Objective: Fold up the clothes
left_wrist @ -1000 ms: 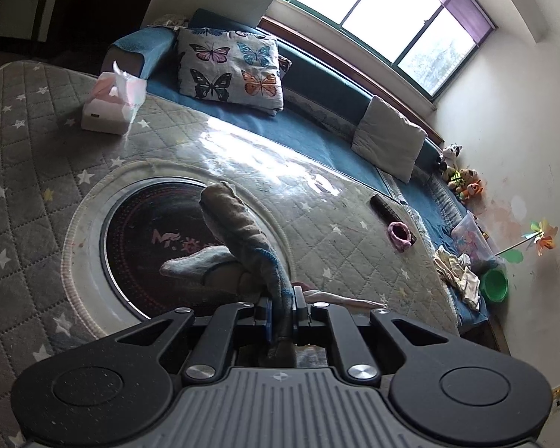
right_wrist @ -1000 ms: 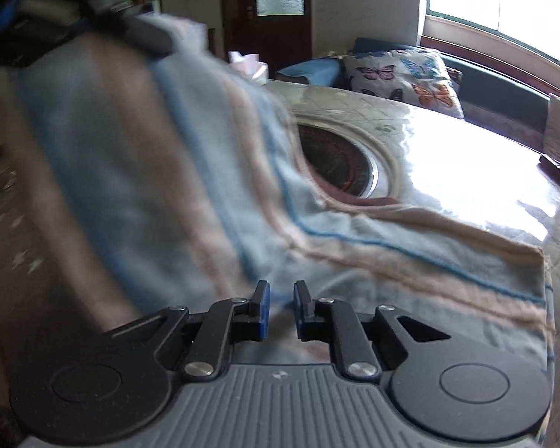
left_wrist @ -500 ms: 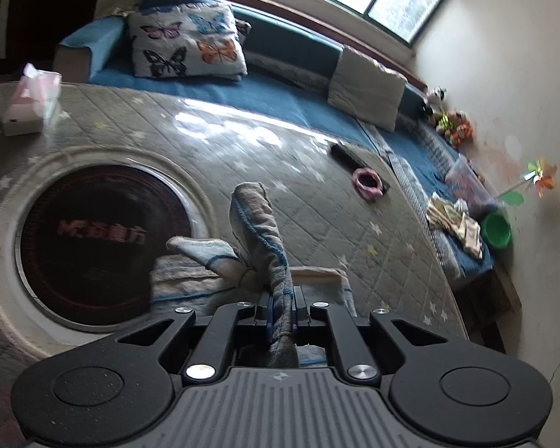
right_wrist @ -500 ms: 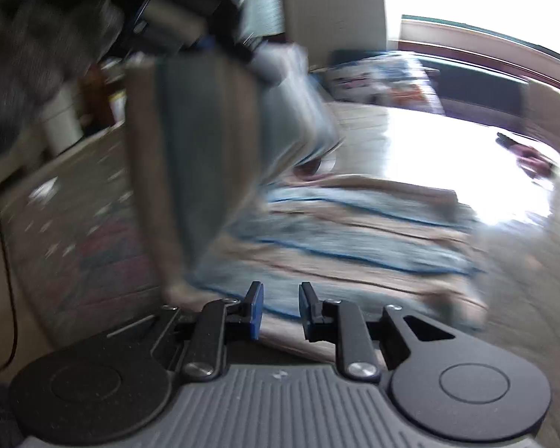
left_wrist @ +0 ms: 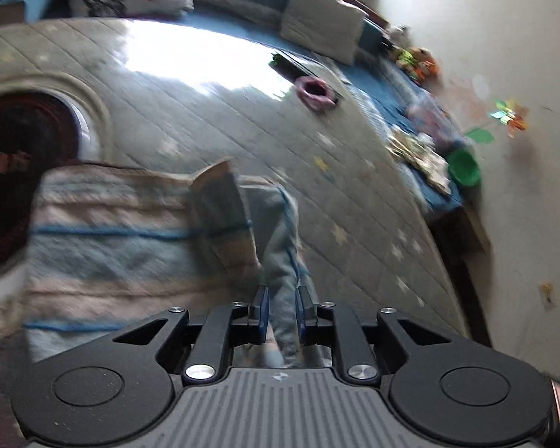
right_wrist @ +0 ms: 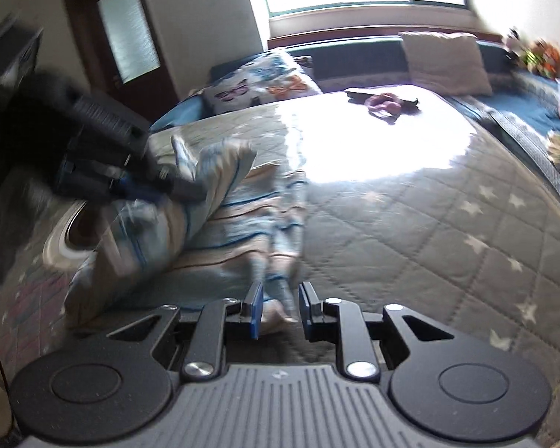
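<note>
A blue and beige striped towel lies folded on the quilted star-patterned table cover. My left gripper is shut on a bunched edge of the towel, which rises between its blue pads. In the right wrist view the towel lies ahead, and the left gripper holds a raised part of it at the left. My right gripper stands slightly open at the towel's near edge, with cloth lying between the fingers but not clamped.
A round dark glass inset sits in the table at the left. A pink ring and a dark remote lie farther back. A blue sofa with cushions runs behind the table. A green bowl sits at the right.
The left gripper has carried the towel's edge across and down, folding it over. The right gripper has let go of the towel and now sits lower at its near edge.
</note>
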